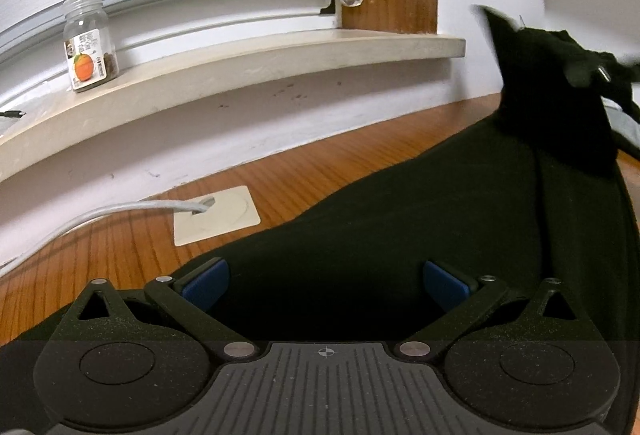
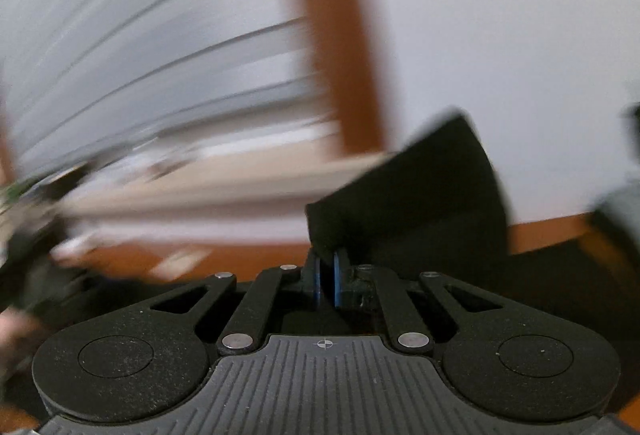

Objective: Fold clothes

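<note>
A black garment (image 1: pixel 420 227) lies spread over the wooden table (image 1: pixel 280 171), covering its near and right parts. The left gripper (image 1: pixel 326 285) hovers low over the near edge of the cloth with its blue-padded fingers (image 1: pixel 206 281) spread wide apart, holding nothing. At the far right of the left wrist view, a corner of the garment is lifted off the table into a peak against the white wall.

The right gripper (image 2: pixel 327 277) is clenched on the black garment (image 2: pixel 408 195): its blue pads are pressed together on a fold of cloth that stands up just beyond them. That view is heavily blurred.

On the far left, a clear jar (image 1: pixel 90 43) with an orange on its label stands on the pale windowsill (image 1: pixel 256 63). A white cable (image 1: pixel 100 215) runs into a cream grommet plate (image 1: pixel 216 215) set in the table, just beside the garment's left edge.
</note>
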The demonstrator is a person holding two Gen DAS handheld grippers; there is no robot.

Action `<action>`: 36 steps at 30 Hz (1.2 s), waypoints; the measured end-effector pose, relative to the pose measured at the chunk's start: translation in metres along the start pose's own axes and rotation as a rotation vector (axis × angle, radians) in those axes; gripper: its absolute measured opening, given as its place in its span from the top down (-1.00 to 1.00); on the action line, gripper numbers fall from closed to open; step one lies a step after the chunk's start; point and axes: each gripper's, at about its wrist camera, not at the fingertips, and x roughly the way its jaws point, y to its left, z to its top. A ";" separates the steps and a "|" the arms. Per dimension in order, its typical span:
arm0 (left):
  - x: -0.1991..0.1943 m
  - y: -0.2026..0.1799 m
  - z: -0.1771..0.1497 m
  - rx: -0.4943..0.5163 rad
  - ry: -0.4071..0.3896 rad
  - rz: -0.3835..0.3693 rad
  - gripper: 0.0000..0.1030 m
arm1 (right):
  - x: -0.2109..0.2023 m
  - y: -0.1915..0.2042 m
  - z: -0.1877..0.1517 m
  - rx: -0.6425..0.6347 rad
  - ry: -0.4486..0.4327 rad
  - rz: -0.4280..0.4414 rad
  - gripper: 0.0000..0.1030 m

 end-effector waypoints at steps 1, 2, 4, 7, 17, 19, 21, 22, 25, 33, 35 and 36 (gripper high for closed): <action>0.000 0.000 0.000 -0.001 -0.001 0.002 -1.00 | 0.002 0.014 -0.010 -0.020 0.029 0.033 0.86; 0.000 0.000 0.000 -0.003 0.000 0.003 -1.00 | 0.005 0.024 -0.022 -0.037 0.061 0.057 0.86; 0.001 0.000 0.000 -0.007 0.006 0.001 -1.00 | 0.012 0.036 -0.041 -0.057 0.112 0.081 0.86; 0.002 0.002 0.000 -0.019 0.017 -0.005 -1.00 | 0.018 0.043 -0.059 -0.102 0.151 0.062 0.85; 0.013 -0.005 0.036 -0.207 0.034 -0.125 -1.00 | 0.016 0.036 -0.073 -0.074 0.118 0.065 0.83; 0.021 -0.011 0.048 -0.265 0.048 -0.195 -0.97 | 0.015 0.034 -0.076 -0.060 0.105 0.067 0.82; 0.034 -0.018 0.058 -0.313 0.067 -0.253 -0.89 | 0.015 0.032 -0.078 -0.045 0.092 0.068 0.82; 0.042 -0.021 0.062 -0.330 0.080 -0.271 -0.85 | 0.014 0.031 -0.078 -0.036 0.083 0.068 0.82; 0.068 -0.027 0.072 -0.381 0.130 -0.294 -0.61 | 0.009 0.030 -0.079 -0.035 0.052 0.064 0.82; 0.094 -0.032 0.078 -0.474 0.150 -0.309 -0.59 | 0.003 0.026 -0.080 -0.008 0.000 0.066 0.82; 0.095 -0.033 0.077 -0.488 0.136 -0.335 -0.55 | 0.001 0.026 -0.080 -0.011 -0.007 0.070 0.82; 0.096 -0.036 0.076 -0.486 0.132 -0.329 -0.44 | 0.001 0.026 -0.080 -0.012 -0.011 0.071 0.83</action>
